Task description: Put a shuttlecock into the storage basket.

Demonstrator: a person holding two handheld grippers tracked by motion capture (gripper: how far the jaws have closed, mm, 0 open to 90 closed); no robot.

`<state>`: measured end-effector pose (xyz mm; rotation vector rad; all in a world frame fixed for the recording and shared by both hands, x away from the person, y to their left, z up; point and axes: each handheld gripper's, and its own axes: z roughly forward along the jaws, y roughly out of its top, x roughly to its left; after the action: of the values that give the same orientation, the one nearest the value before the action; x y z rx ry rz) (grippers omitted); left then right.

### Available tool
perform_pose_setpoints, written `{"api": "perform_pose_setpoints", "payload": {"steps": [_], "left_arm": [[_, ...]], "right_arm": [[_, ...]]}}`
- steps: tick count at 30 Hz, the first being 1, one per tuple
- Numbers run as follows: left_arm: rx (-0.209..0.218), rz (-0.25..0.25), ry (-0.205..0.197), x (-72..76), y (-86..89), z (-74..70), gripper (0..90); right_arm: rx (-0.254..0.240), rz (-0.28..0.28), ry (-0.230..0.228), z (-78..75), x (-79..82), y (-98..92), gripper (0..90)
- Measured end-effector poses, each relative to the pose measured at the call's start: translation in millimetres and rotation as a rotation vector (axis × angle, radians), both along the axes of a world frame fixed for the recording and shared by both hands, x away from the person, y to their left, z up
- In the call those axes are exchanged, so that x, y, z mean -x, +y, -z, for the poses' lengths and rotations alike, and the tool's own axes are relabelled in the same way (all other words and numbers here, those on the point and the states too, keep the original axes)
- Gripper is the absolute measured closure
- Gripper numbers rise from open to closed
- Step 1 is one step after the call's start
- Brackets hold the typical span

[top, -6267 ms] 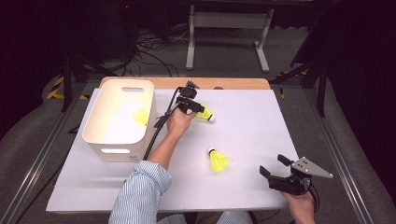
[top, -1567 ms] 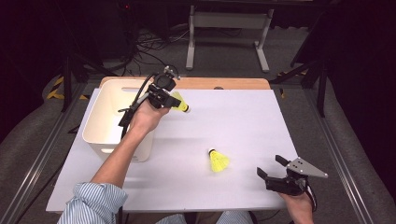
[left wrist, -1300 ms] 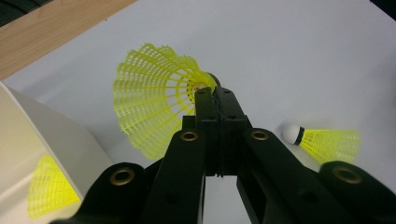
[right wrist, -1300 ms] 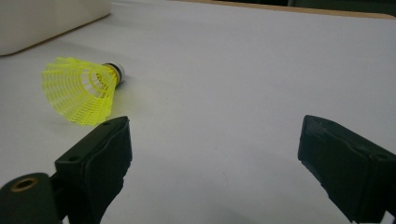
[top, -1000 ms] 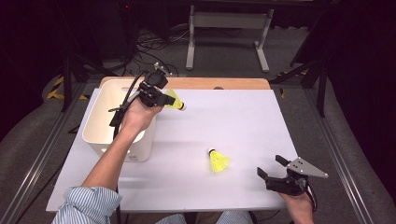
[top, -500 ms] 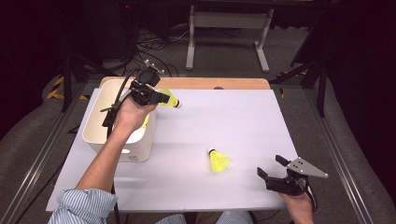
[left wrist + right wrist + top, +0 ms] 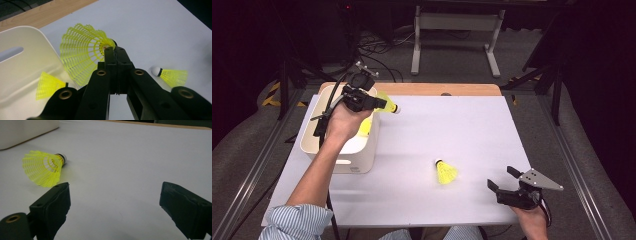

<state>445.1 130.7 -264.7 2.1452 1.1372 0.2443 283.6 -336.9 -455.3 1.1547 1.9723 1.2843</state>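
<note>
RELATION: I am holding the held shuttlecock (image 7: 386, 103) over the bin (image 7: 314, 141) rim at the table's (image 7: 472, 130) far-left corner, long axis level, cork pointing right | LEFT: I am keeping the left gripper (image 7: 373, 102) clamped near its cork | RIGHT: right gripper (image 7: 501, 179) is gaping wide, empty, near-right corner, nearer the loose shuttlecock (image 7: 444, 171).

The left gripper (image 7: 374, 103) is hovering over the right rim of the bin (image 7: 310, 135), clamping a shuttlecock (image 7: 387, 104) that is sticking out past its jaws toward the table's middle. Below it, a second shuttlecock (image 7: 364, 127) is lying inside the bin. A third shuttlecock (image 7: 444, 171) is lying on the table (image 7: 462, 125), just left of and ahead of the right gripper (image 7: 503, 178), whose jaws are standing apart near the table's right front corner.
</note>
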Motion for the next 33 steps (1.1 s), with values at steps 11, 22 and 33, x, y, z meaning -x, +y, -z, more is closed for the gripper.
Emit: {"api": "perform_pose_setpoints", "payload": {"steps": [11,22,33], "left_arm": [[0.006,-0.036,-0.006,3.4,19.6,-2.1,90.0],[0.023,-0.073,-0.007,6.9,35.7,-3.9,90.0],[0.034,-0.101,-0.015,10.2,50.4,-4.5,90.0]], "right_arm": [[0.0,0.0,0.001,0.0,0.1,0.3,10.3],[0.001,0.0,0.001,0.1,0.0,0.1,10.3],[0.004,0.0,0.002,0.2,0.1,0.4,10.3]]}}
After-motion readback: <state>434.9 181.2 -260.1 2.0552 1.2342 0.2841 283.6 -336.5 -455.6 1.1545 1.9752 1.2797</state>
